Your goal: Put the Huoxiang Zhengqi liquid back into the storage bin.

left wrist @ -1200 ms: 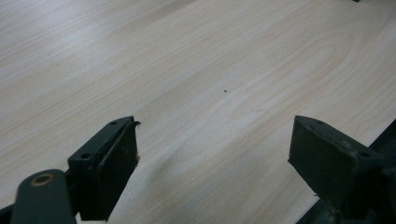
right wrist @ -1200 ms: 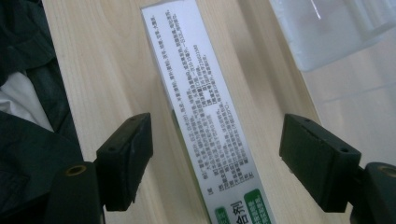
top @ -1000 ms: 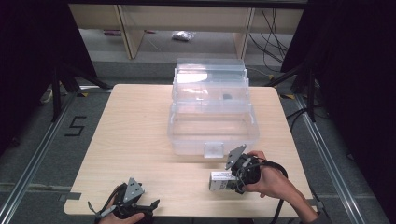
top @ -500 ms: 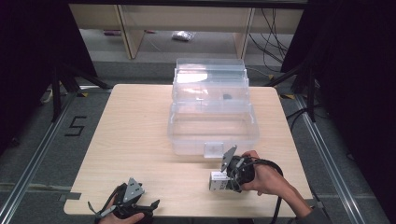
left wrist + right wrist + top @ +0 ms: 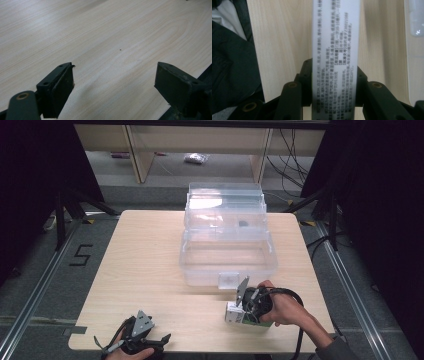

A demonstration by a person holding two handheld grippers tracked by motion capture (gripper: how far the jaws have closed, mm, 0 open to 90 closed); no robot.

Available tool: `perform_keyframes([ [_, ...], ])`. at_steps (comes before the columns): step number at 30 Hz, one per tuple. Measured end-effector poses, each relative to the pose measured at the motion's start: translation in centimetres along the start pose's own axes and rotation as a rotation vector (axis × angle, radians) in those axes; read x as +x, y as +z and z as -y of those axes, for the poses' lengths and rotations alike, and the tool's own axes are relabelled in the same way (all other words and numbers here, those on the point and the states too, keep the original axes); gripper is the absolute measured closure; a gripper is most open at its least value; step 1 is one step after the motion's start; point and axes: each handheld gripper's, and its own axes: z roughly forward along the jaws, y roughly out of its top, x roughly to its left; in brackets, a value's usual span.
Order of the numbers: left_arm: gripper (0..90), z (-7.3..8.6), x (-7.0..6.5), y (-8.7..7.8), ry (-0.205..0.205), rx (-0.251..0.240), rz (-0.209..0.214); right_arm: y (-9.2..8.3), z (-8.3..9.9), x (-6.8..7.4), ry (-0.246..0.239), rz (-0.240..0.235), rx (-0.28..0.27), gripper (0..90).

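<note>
Right now the right gripper [image 5: 239, 311] is sitting near the front right of the wooden table [image 5: 140, 260], and its jaws are clamping a white box [image 5: 234, 312] printed with small dark text. Looking along the right gripper [image 5: 334, 82] from its own camera, the white box [image 5: 334, 50] is running straight up between the two black jaws, which are pressing against its two long sides; the print is too blurred to read. The person's right hand [image 5: 282, 307] is wrapping around the gripper body, with a black cable looping off behind it. A bit of green is showing just below the box in the high view, though what it belongs to is not clear.

Over at the front left edge, the left gripper [image 5: 142, 337] is resting low by the table's rim in the person's left hand [image 5: 131, 351]. From its own camera the left gripper [image 5: 113, 82] is standing wide open, bare table [image 5: 112, 37] grain showing between the jaws and nothing gripped.

Just behind the right gripper, a clear plastic storage box [image 5: 227, 257] is lying open on the table, its lid [image 5: 225, 205] tilting back at the far side. A small dark item [image 5: 243, 224] is showing through the plastic near the hinge line, too small to identify.
</note>
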Motion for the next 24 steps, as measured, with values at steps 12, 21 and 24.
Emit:
perform_keyframes([
  [12,15.1,0.0,-0.1,0.2,-0.029,-0.026,-0.006,-1.5,-0.7,-0.6,-0.025,-0.031,-0.023,64.3],
  [21,15.1,0.0,0.0,-0.1,-0.002,-0.002,0.002,-3.7,-1.5,-1.4,-0.050,-0.024,-0.047,64.3],
  [24,15.1,0.0,-0.1,0.0,-0.012,-0.011,-0.002,-4.3,-1.6,-1.4,-0.041,-0.028,-0.045,64.3],
])
